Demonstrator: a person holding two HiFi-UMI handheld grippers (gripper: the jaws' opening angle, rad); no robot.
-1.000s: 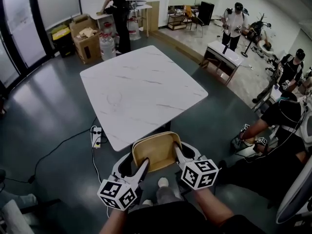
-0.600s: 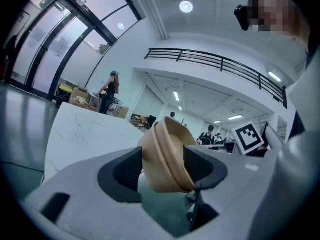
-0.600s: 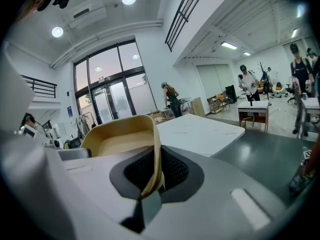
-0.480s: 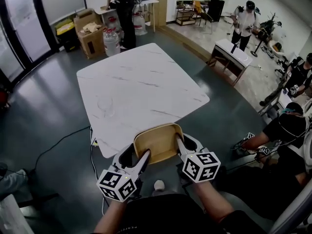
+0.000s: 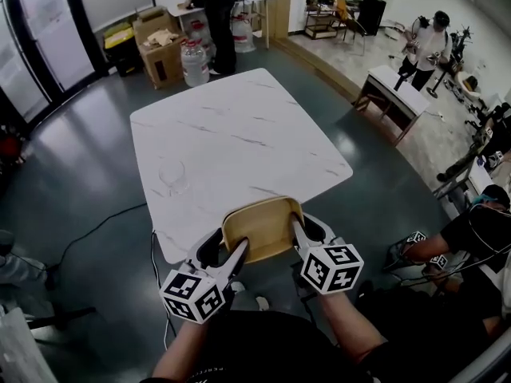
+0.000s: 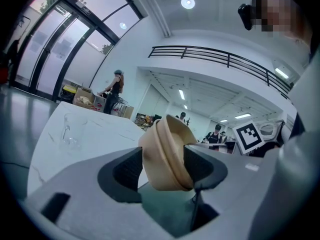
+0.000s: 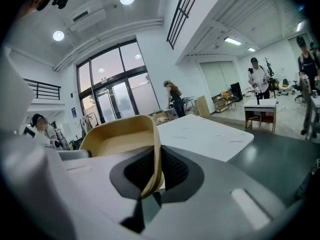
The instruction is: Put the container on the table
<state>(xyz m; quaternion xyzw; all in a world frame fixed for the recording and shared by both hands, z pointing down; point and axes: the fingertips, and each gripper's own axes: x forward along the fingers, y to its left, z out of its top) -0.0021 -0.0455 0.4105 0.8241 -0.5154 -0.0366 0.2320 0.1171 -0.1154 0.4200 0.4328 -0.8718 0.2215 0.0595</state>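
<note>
Two grippers share the load at this moment: the left gripper and the right gripper each pinch one side wall of the tan container, which hangs at the near edge of the white marbled surface. In the left gripper view the fingers sit narrow on either side of the container's rim and wall, with the container tilted between them. In the right gripper view the fingers are closed onto the thin wall, one inside and one outside. Neither gripper is empty.

We judge the step in hand to be the carry-in: the container is held but not yet set down, and from the head view its far part overlaps the surface while its near part reaches back past the edge. How high it hangs above the top we cannot tell.

We think the next move calls for both grippers to go forward together so the whole base clears the near edge, then level the container and lower it flat before the fingers part. If one side leads, the thin wall could twist in the grip.

Room is generous. Most of the surface ahead lies bare; the only thing on it is a clear glass on the left, well apart from the container. Keeping to the middle or right avoids it. A cable runs across the floor on the left, clear of our path.
</note>
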